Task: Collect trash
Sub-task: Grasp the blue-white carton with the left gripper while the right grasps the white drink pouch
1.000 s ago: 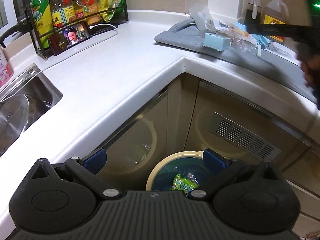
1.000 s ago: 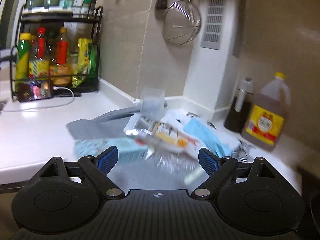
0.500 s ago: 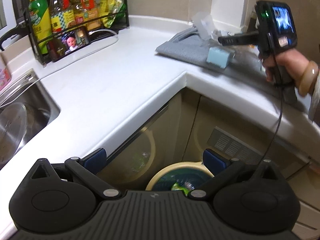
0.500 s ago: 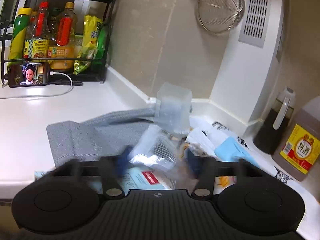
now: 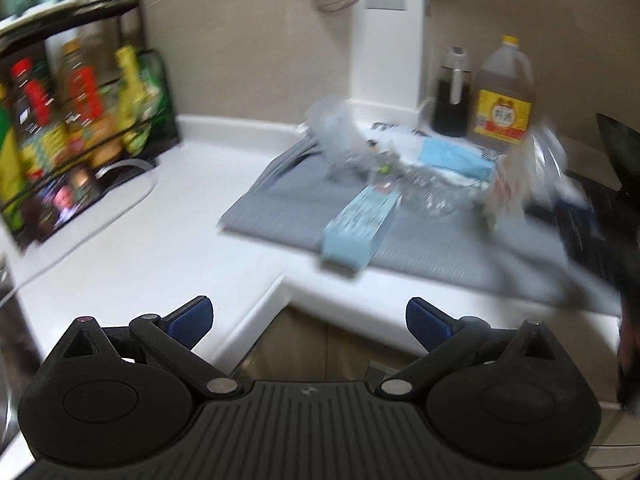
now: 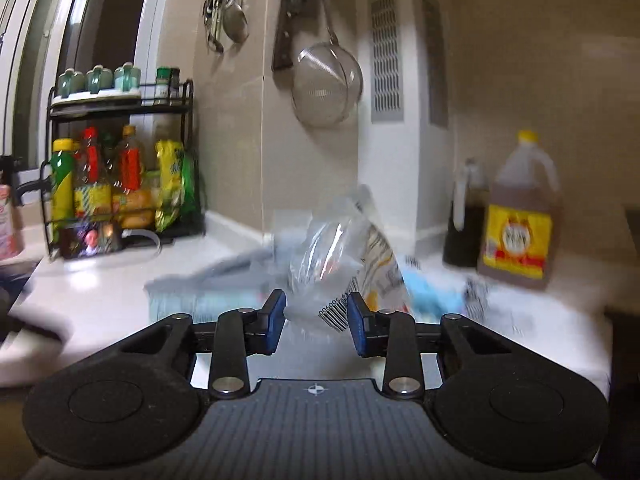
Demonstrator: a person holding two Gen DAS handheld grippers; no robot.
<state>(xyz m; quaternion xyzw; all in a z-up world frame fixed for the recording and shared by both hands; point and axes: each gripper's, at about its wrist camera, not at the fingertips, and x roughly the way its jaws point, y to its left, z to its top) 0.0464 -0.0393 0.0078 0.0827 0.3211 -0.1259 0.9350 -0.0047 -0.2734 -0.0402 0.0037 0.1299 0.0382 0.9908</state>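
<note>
Trash lies heaped on a grey mat (image 5: 280, 216) on the white counter: a light blue box (image 5: 356, 228), a clear plastic tub (image 5: 336, 136), crumpled clear film (image 5: 432, 200) and a blue pack (image 5: 452, 156). My right gripper (image 6: 316, 312) has a clear plastic wrapper (image 6: 340, 256) with a barcode between its blue pads. Its jaws are closing on it, and the wrapper stands lifted off the pile. In the left wrist view the same wrapper (image 5: 520, 172) hangs blurred at the right. My left gripper (image 5: 308, 316) is open with nothing between its fingers, over the counter's corner and short of the blue box.
A black rack (image 5: 80, 120) of bottles and a phone stands at the back left. A big oil jug (image 5: 504, 96) and a dark bottle (image 5: 452, 96) stand against the back wall. A wire strainer (image 6: 326, 88) and utensils hang above. A cable trails across the counter.
The left view has risen from the bin under the counter to the trash pile. My right gripper has gone from wide open to closed on the wrapper and pulled it up.
</note>
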